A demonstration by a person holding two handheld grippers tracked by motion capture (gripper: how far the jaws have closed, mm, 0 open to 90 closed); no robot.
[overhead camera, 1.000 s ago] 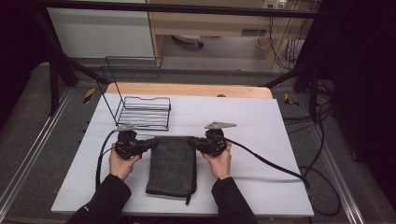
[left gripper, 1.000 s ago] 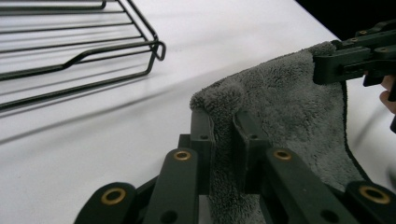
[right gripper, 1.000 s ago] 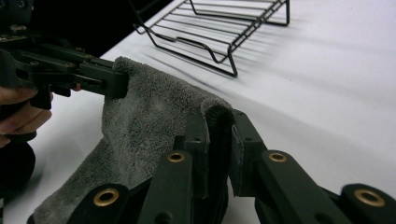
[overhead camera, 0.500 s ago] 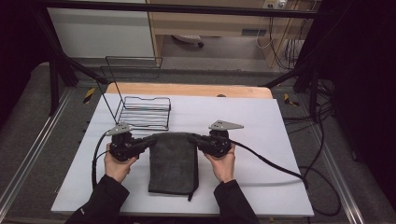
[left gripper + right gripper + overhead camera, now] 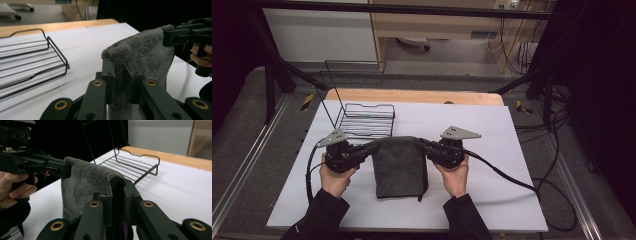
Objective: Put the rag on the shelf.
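A grey towel hangs folded above the white desk, its near end resting there; the left gripper pinches its far-left corner, the right gripper its far-right corner, fingers closed on cloth; a wire rack stands just beyond.

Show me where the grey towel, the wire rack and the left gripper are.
grey towel [image 5: 398,167], high view, middle of the cloth.
wire rack [image 5: 364,122], high view, its flat wire base.
left gripper [image 5: 119,75], left gripper view, midway between its fingertips, clamped on the towel's corner.
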